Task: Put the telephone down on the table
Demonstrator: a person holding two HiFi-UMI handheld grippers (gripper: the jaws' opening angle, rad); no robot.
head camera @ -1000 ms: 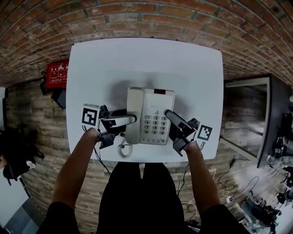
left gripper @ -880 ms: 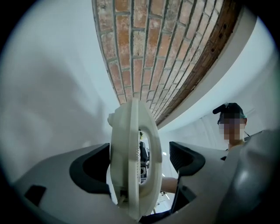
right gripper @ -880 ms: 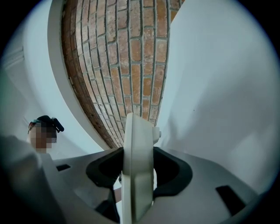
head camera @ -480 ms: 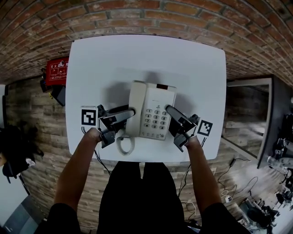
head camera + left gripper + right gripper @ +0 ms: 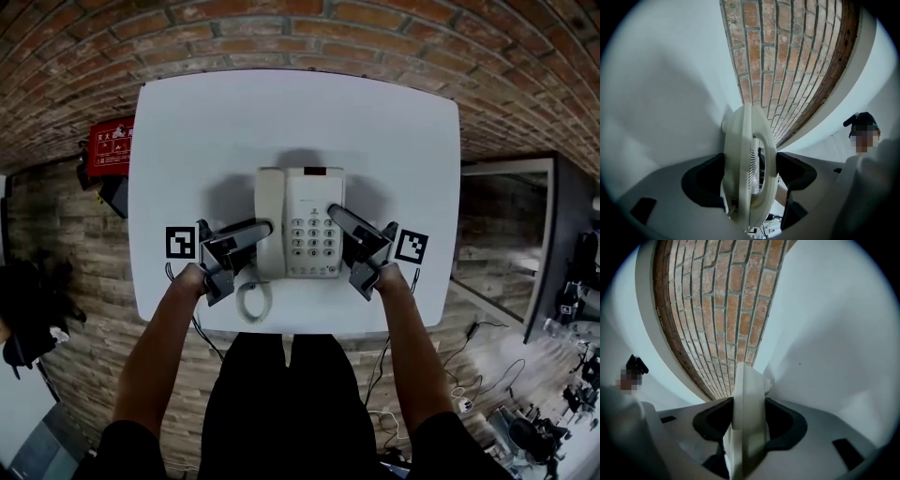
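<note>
Cream keypad telephone (image 5: pixel 302 223), handset (image 5: pixel 270 223) at left, face-up, over white table (image 5: pixel 187 141)

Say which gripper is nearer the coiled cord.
Left. The left gripper sits beside the coiled cord; the right gripper is across the telephone from it. Both jaws closing, telephone between them.

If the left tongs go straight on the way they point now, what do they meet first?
The telephone: its edge already stands between the left tongs, whose jaws are closing on it. Going further would probably only push it.
</note>
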